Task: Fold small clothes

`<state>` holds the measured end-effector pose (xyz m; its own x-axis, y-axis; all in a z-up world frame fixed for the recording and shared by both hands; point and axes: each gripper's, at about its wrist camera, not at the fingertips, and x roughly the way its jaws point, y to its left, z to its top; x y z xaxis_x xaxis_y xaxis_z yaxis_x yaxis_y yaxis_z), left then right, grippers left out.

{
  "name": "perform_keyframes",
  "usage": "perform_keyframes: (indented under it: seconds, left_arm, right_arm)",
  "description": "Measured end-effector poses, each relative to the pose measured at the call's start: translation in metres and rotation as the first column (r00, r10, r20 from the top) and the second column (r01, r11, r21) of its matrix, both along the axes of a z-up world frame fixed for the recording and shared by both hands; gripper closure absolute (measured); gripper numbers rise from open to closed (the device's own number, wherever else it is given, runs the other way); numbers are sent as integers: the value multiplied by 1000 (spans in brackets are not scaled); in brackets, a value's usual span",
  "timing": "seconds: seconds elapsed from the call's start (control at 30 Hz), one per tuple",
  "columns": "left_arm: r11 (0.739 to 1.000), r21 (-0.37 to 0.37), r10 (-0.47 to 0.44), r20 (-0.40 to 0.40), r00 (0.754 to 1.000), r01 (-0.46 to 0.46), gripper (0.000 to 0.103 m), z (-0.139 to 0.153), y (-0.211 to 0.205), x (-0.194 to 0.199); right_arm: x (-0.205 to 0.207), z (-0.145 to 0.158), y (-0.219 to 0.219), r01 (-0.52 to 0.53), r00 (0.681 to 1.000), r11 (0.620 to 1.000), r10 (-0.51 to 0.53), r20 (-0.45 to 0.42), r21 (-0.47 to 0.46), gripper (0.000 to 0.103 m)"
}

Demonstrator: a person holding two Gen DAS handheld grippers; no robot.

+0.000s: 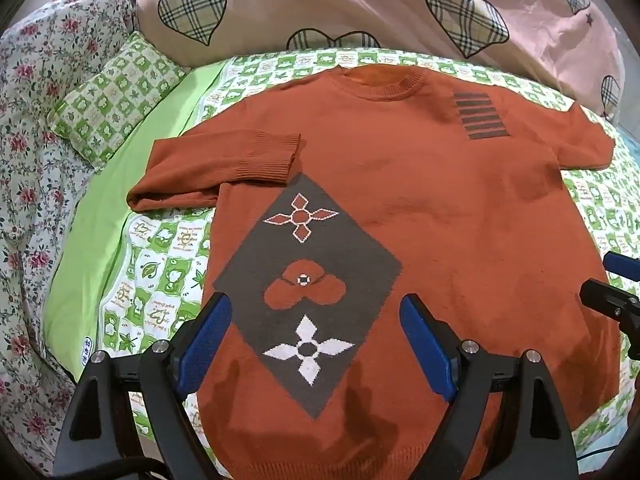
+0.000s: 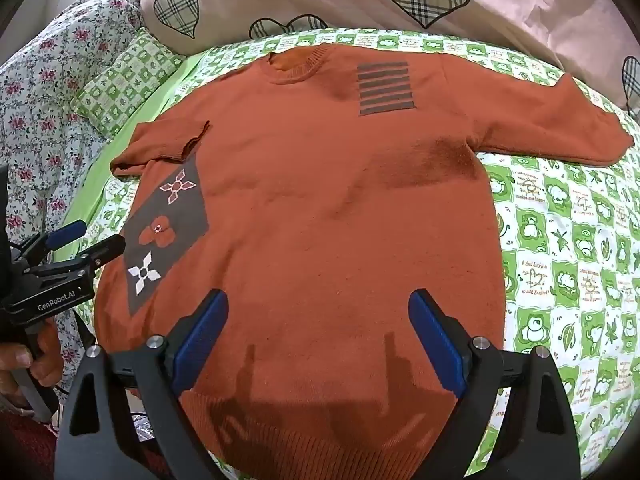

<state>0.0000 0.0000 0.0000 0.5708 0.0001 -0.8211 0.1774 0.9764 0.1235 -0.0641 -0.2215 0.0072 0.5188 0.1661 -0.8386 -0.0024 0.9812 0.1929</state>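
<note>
Rust-orange knit fills the left wrist view: the sweater (image 1: 400,200) lies face up and flat on the bed (image 1: 168,272), neck toward the pink heart-print duvet (image 1: 320,0). Its left sleeve (image 1: 216,168) is already folded in, the ribbed cuff resting on the chest just above the grey diamond motif (image 1: 308,292). The left gripper (image 1: 316,340) hovers over that motif with its fingers apart and nothing between them.

From the right wrist view, the right sleeve (image 2: 552,120) lies stretched out across the green checked sheet (image 2: 580,260), not yet folded. The right gripper (image 2: 318,340) hangs above the lower body of the sweater near the hem, fingers wide apart and empty; whether either gripper touches the knit is hard to tell, though the shadows suggest not.

The risk from here: a pinch on the soft knit that catches only the top layer could drag the body askew, and the folded cuff could slide back off the chest.
</note>
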Motion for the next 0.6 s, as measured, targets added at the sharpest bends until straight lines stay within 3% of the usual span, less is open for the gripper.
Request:
perform_keyframes:
  seconds: [0.6]
  left_arm:
    - [1000,0,13,-9,1000,-13,16,-7,3,8]
  right_arm:
    - [8,-7,-4,12,1000,1000,-11,-4,14,11]
